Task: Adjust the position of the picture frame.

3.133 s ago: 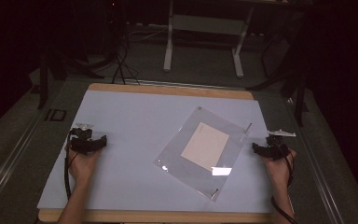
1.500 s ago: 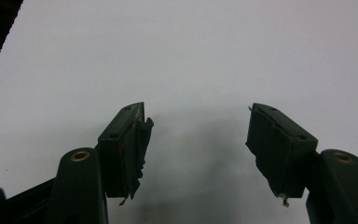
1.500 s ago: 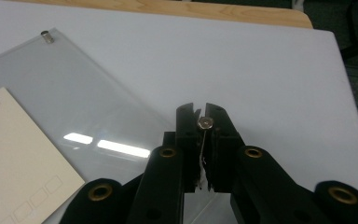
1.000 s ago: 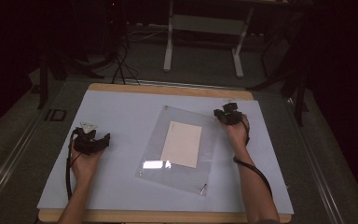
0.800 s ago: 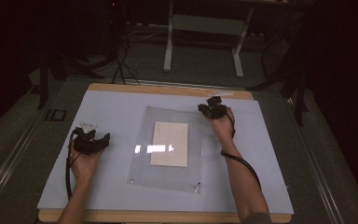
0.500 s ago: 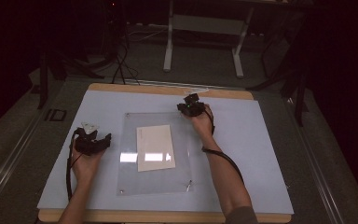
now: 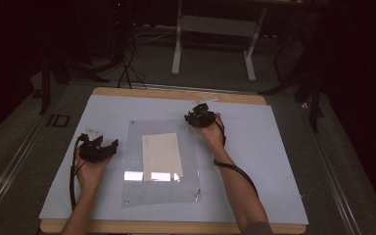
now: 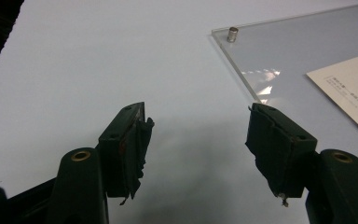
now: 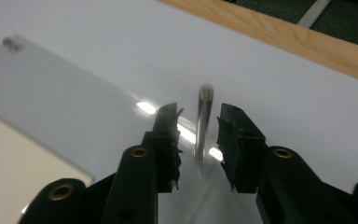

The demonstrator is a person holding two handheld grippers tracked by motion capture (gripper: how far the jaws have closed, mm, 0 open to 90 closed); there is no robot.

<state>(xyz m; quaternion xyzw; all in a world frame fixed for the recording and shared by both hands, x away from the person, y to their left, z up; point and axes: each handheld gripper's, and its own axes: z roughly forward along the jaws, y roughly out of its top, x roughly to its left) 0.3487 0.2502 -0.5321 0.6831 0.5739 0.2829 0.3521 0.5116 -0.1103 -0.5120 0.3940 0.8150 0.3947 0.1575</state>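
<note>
Clear acrylic sheet (image 7: 161, 161), flat, metal corner pegs. R tool (image 9: 198, 128) narrow round peg (image 9: 204, 122), untouching; L tool (image 8: 196, 135) wide.

High view overhead, facing forward; both gripper views low and close, sharing the acrylic sheet (image 7: 161, 161).

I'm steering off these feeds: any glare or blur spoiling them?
High view: room dark, a bright glare band on the acrylic sheet below the paper card. Right gripper view: the metal pin between the jaws is blurred, with glints beside it. Left gripper view: sharp, small reflection near the sheet's edge.
</note>
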